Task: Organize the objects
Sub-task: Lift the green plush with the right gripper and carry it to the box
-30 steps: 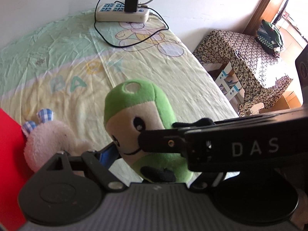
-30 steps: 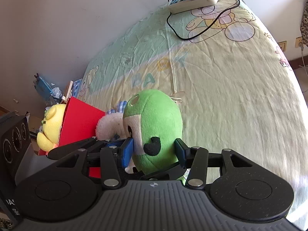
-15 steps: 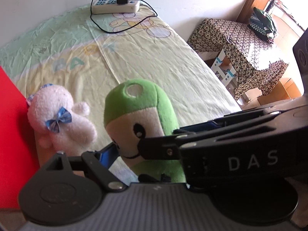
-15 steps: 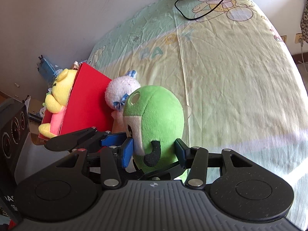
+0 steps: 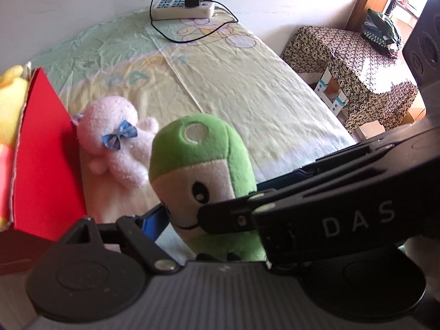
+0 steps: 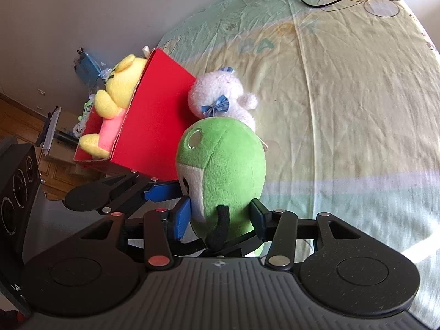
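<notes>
A green and white plush toy (image 5: 200, 162) (image 6: 228, 162) is held upright above the bed by both grippers. My right gripper (image 6: 220, 217) is shut on its lower body. My left gripper (image 5: 209, 214) is shut on it from the other side; its fingers (image 6: 162, 189) show in the right wrist view. A pink plush with a blue bow (image 5: 118, 140) (image 6: 220, 99) lies on the bed beside a red box (image 5: 41, 165) (image 6: 159, 115). A yellow plush (image 6: 118, 93) sits in the box.
The bed has a pale green and yellow sheet (image 5: 233, 82). A power strip with a charger and cables (image 5: 184, 8) lies at its far end. A small table with a patterned cloth (image 5: 352, 66) stands right of the bed.
Both grippers have lifted the green plush up and back from the bed. The pink plush and the red box with the yellow plush have come into fuller view.
</notes>
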